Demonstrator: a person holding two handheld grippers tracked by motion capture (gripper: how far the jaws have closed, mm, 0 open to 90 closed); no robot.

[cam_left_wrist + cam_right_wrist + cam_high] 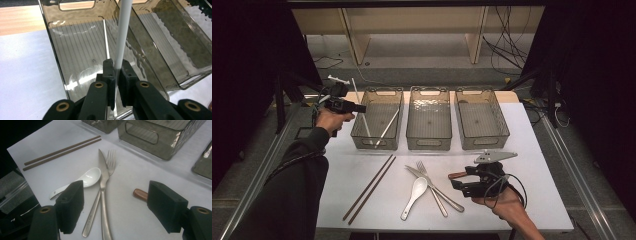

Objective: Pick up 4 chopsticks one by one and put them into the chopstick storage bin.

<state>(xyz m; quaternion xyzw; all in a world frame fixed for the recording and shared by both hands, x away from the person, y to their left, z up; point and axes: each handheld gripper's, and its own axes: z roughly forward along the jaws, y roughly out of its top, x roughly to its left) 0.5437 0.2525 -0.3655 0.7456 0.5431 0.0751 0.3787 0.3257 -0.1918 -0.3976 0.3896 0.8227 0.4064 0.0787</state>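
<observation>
White chopstick (123,35) is pinched in the closed left gripper (343,105) over the left bin (377,120) at the tabletop's far edge, where a second white chopstick (387,127) leans; the two other bins (429,120) look empty. Near the front edge lie brown chopsticks (369,187), a spoon (414,196), fork (432,187) and knife (434,189), just beside the open, empty right gripper (115,207).

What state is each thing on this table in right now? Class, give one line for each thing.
left gripper: shut on white chopstick.
white chopstick: held over the left bin.
left bin: holds another white chopstick.
middle bin: empty.
right gripper: open, holding nothing.
brown chopsticks: lying side by side.
spoon, fork, knife: lying loose on the table, overlapping.
</observation>
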